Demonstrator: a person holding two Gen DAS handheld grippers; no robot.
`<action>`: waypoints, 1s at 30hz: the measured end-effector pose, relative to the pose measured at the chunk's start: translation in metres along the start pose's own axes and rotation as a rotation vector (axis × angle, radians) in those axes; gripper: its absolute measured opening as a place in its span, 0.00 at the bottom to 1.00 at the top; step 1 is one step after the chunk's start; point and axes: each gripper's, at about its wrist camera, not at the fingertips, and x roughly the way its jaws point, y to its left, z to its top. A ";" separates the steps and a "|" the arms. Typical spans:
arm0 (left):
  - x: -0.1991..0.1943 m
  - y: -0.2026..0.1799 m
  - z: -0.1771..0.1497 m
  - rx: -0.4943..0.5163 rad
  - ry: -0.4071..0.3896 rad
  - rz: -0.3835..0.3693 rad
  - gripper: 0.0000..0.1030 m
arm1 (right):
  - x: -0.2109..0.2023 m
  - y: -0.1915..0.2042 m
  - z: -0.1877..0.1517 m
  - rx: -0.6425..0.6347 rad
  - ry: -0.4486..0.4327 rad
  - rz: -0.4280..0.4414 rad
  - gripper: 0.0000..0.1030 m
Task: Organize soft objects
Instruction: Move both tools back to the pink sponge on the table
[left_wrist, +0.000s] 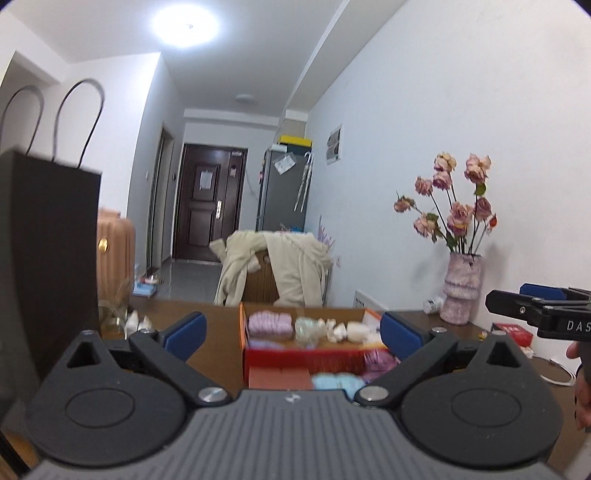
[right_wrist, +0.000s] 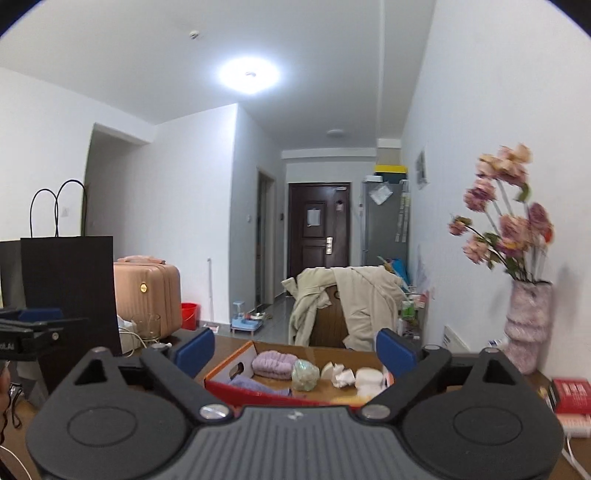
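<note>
Two sets of blue fingers (left_wrist: 400, 334) (right_wrist: 195, 346) are spread wide and nothing is held. Beyond them, on the bench (left_wrist: 218, 343), soft things are seen in an orange box (right_wrist: 229, 367): a fluffy purple roll (right_wrist: 274, 363), a green bundle (right_wrist: 305, 374) and white lumps (right_wrist: 367, 379).

Box (right_wrist: 225, 373) on the brown table (right_wrist: 229, 341) showing orange sides w/ a red front; inside, lilac towel (right_wrist: 275, 363), pale green bundle (right_wrist: 305, 374), white pieces (right_wrist: 368, 378). Black bag (right_wrist: 70, 288) at left edge, pink speckled vase (right_wrist: 528, 325) w/ faded pink roses at right. Gripper pads (right_wrist: 194, 345) showing blue.
</note>
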 end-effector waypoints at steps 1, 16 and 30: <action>-0.007 -0.003 -0.008 0.001 0.004 0.011 0.99 | -0.008 0.002 -0.009 0.007 -0.003 -0.007 0.92; -0.019 -0.001 -0.052 -0.006 0.055 0.082 0.99 | -0.038 0.029 -0.084 0.068 0.079 -0.031 0.98; 0.078 0.035 -0.054 -0.081 0.180 0.072 0.93 | 0.046 0.029 -0.087 0.128 0.206 0.079 0.72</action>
